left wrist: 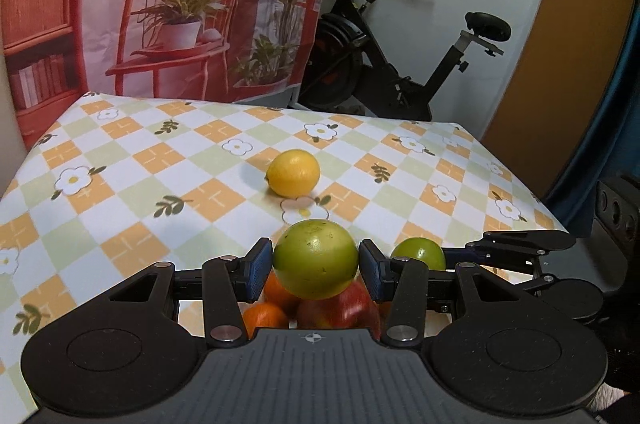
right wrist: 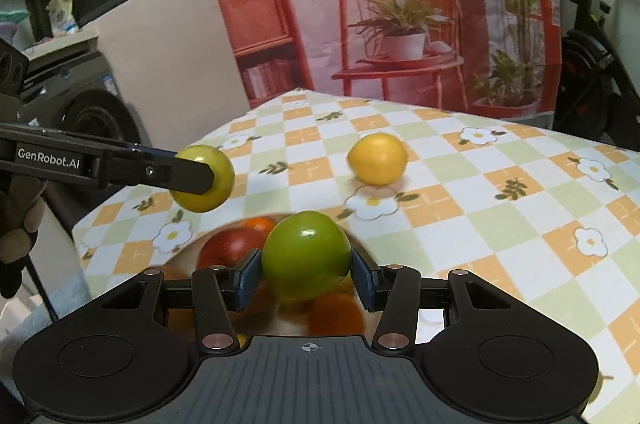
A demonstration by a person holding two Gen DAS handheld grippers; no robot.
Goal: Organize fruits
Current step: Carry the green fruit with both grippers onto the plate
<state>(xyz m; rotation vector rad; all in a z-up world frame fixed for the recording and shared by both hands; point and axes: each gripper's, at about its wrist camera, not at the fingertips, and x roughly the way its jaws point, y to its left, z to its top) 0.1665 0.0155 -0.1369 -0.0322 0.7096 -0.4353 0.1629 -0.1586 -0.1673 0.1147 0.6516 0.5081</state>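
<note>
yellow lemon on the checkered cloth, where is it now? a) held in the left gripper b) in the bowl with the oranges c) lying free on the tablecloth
c: the round yellow lemon lies alone on the checkered flower-print tablecloth, beyond both grippers, touched by neither.

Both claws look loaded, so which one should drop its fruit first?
Probably right: the right claw holds its green fruit directly over the bowl. In that view the left claw sits off the bowl's left side.

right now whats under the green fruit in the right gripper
Below the green fruit held by the right gripper sits a bowl with a red apple and oranges. The fruit and fingers cover the rest of the bowl.
</note>
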